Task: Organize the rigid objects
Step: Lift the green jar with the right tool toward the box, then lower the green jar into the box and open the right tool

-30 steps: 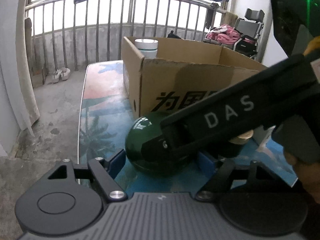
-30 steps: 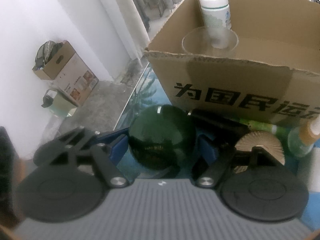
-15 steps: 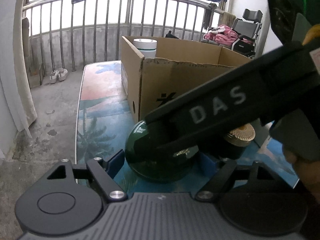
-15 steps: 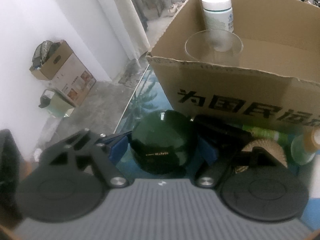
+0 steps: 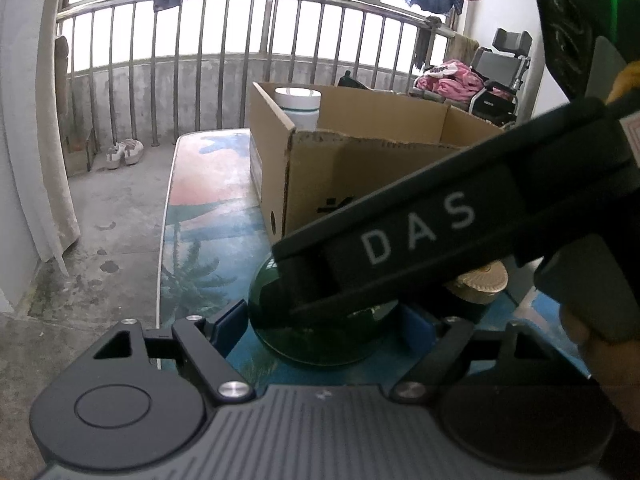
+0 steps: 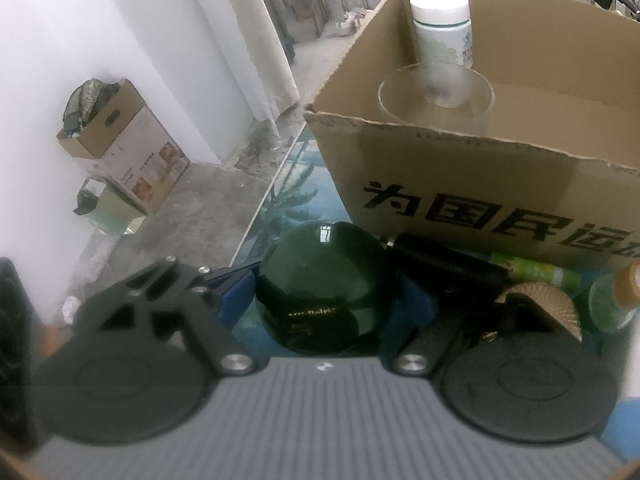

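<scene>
A dark green round jar [image 6: 324,292] lies on the palm-print table [image 5: 200,240] in front of a cardboard box [image 6: 460,184]. My right gripper [image 6: 326,294] is shut on the jar, one blue pad against each side. In the left wrist view its black body [image 5: 420,232] slants down from the right and hides the top of the jar [image 5: 320,340]. My left gripper [image 5: 324,316] stands open around the same jar, its pads just off the sides. The box holds a white-capped bottle [image 6: 440,28] and a clear glass bowl [image 6: 436,92].
Right of the jar lie a black tube [image 6: 440,260], a green tube [image 6: 536,272], a tan woven lid [image 6: 540,300] and a small clear bottle [image 6: 612,300]. The table edge [image 5: 164,240] runs close on the left. A hand [image 5: 600,344] grips the right tool.
The right gripper's body has slid left across the left wrist view, covering more of the jar. In the right wrist view the jar has tipped, showing gold lettering on its near side.
</scene>
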`<state>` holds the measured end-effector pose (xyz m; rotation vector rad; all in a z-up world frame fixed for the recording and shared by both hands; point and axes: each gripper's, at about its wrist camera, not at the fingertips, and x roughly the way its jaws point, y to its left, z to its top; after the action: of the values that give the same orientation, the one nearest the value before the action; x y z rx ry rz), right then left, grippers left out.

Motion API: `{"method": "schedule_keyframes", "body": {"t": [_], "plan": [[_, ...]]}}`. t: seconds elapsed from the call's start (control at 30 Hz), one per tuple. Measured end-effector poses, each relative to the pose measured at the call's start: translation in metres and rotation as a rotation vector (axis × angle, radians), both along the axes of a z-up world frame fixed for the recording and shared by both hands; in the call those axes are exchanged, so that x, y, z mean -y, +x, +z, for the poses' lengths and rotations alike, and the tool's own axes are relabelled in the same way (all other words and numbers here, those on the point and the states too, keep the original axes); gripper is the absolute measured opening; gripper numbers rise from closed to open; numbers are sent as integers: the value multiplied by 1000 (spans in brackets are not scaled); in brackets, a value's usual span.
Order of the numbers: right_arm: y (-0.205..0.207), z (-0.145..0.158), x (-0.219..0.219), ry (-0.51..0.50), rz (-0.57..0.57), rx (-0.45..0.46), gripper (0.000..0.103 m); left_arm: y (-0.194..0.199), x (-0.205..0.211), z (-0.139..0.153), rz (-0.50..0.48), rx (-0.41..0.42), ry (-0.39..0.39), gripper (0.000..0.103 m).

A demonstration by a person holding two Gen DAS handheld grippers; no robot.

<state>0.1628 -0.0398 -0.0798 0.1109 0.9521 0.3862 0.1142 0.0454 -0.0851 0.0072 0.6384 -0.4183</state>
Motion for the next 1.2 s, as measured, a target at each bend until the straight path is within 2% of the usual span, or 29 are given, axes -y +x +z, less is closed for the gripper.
{"method": "schedule_keyframes", "body": {"t": [0.17, 0.33, 0.53, 0.67, 0.77, 0.9, 1.07, 1.2], "plan": [[-15, 13, 0, 17, 10, 10, 78, -18, 2, 17, 5, 28, 22, 82], [-41, 41, 9, 48, 13, 59, 78, -36, 13, 46, -8, 102, 43, 82], [-61, 105, 36, 53, 1, 202, 78, -35, 50, 104, -64, 256, 91, 82], [-54, 146, 70, 46, -21, 279, 78, -8, 85, 135, -123, 294, 86, 82], [-30, 166, 110, 51, -47, 273, 77, 32, 115, 148, -178, 232, 51, 82], [20, 171, 164, 26, -90, 201, 77, 101, 156, 146, -244, 67, 12, 82], [96, 148, 223, 6, -138, 63, 77, 182, 200, 119, -257, -127, -15, 82], [147, 121, 249, 23, -149, -27, 76, 222, 204, 92, -233, -219, -38, 82]]}}
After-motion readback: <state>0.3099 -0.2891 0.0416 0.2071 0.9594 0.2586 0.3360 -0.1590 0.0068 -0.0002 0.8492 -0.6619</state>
